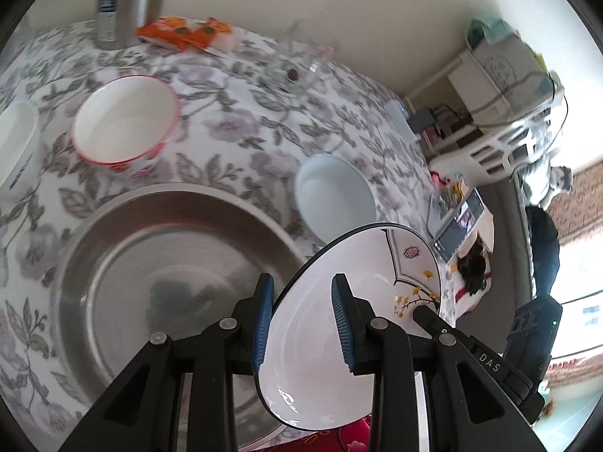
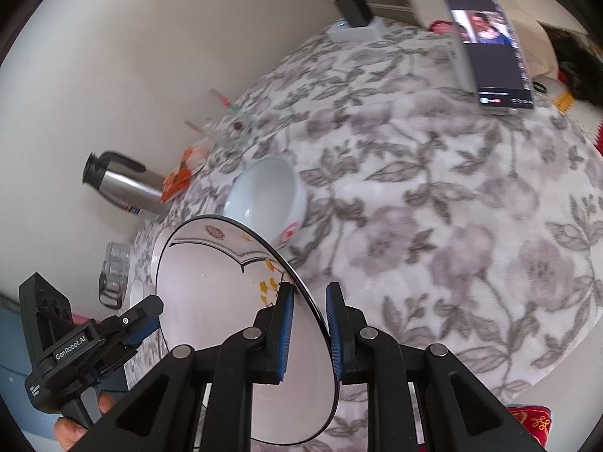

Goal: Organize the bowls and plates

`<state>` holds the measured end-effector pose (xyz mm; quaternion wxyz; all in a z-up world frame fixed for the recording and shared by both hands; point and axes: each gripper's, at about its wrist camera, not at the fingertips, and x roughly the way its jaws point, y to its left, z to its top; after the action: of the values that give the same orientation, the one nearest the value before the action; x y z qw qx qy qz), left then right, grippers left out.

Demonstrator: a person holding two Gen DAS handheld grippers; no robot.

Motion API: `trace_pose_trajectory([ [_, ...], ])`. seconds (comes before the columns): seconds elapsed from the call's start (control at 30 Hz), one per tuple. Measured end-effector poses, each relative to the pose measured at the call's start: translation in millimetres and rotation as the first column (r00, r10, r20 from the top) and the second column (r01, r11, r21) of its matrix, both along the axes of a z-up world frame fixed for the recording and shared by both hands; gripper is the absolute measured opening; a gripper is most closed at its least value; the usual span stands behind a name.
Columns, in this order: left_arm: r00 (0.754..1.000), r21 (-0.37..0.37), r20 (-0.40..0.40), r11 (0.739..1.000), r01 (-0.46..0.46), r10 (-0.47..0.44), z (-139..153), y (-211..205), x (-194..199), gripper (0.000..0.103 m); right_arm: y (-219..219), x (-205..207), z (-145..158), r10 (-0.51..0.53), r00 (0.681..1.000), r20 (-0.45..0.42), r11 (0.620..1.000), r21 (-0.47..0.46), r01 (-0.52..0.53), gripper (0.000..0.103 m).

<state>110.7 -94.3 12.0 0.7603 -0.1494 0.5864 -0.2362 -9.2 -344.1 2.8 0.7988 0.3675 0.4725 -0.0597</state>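
A white bowl with a black rim and yellow flower pattern (image 1: 369, 256) hangs tilted above the floral tablecloth. Both grippers hold it by opposite sides of its rim. My left gripper (image 1: 303, 282) is shut on the near rim, one blue pad inside the bowl and one outside. The right gripper (image 1: 427, 314) bites the far rim in that view. In the right wrist view the right gripper (image 2: 309, 290) clamps the bowl (image 2: 211, 293), and the left gripper (image 2: 147, 320) grips its other side. A large steel basin (image 1: 158, 263) lies below left of the bowl.
On the table stand a red-rimmed bowl (image 1: 124, 120), a pale blue bowl (image 1: 335, 196), another white bowl (image 1: 15, 143), a steel thermos (image 1: 128, 0), an orange packet (image 1: 184, 32) and a glass jug (image 1: 301, 60). A phone (image 2: 490, 45) leans at the far edge.
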Motion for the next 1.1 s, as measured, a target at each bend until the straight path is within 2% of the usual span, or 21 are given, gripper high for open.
trace_pose_trajectory([
  [0.27, 0.995, -0.027, -0.005, 0.995, -0.096, 0.096, -2, 49, -6, 0.033, 41, 16, 4, 0.081, 0.997, -0.008, 0.996, -0.023, -0.081, 0.02],
  [0.6, 0.975, -0.091, -0.023, 0.971, -0.222, 0.221, -7, 112, -11, 0.033, 89, 35, 6, 0.168, 0.986, -0.017, 0.985, -0.031, -0.169, 0.02],
  [0.63, 0.973, -0.101, -0.019, 0.968, -0.23, 0.229, -7, 116, -12, 0.029, 94, 37, 5, 0.177, 0.984, -0.019, 0.984, -0.029, -0.178, 0.019],
  [0.7, 0.982, -0.287, -0.075, 0.94, -0.187, 0.173, -10, 118, -13, 0.028, 107, 44, 3, 0.221, 0.975, 0.008, 0.975, 0.034, -0.222, 0.018],
  [0.73, 0.986, -0.299, -0.077, 0.94, -0.164, 0.147, -10, 112, -14, 0.027, 110, 45, 5, 0.22, 0.975, 0.014, 0.975, 0.014, -0.221, 0.017],
  [0.8, 0.988, -0.215, -0.031, 0.964, -0.155, 0.152, -14, 103, -11, 0.027, 121, 51, 3, 0.205, 0.979, -0.016, 0.975, -0.08, -0.206, 0.017],
  [0.83, 0.984, -0.205, -0.086, 0.964, -0.171, 0.157, -30, 101, -3, 0.027, 123, 58, -7, 0.19, 0.981, -0.049, 0.976, -0.103, -0.194, 0.017],
  [0.87, 0.968, -0.179, -0.171, 0.961, -0.213, 0.183, -47, 102, 0, 0.025, 125, 65, -23, 0.183, 0.979, -0.095, 0.976, -0.102, -0.192, 0.017],
  [0.9, 0.964, -0.15, -0.186, 0.965, -0.217, 0.188, -55, 102, 1, 0.024, 126, 67, -32, 0.181, 0.974, -0.135, 0.974, -0.112, -0.196, 0.021],
  [0.93, 0.961, -0.094, -0.188, 0.97, -0.224, 0.203, -62, 103, 4, 0.024, 127, 68, -36, 0.183, 0.972, -0.148, 0.973, -0.111, -0.2, 0.02],
  [0.97, 0.958, -0.083, -0.193, 0.969, -0.232, 0.213, -63, 104, 4, 0.024, 126, 69, -36, 0.181, 0.972, -0.151, 0.971, -0.127, -0.201, 0.016],
  [1.03, 0.958, -0.11, -0.188, 0.964, -0.241, 0.218, -60, 109, 7, 0.024, 127, 71, -31, 0.19, 0.973, -0.135, 0.959, -0.187, -0.213, 0.019],
  [1.1, 0.965, -0.117, -0.148, 0.965, -0.235, 0.217, -50, 112, 7, 0.024, 126, 71, -31, 0.188, 0.973, -0.136, 0.959, -0.189, -0.212, 0.019],
])
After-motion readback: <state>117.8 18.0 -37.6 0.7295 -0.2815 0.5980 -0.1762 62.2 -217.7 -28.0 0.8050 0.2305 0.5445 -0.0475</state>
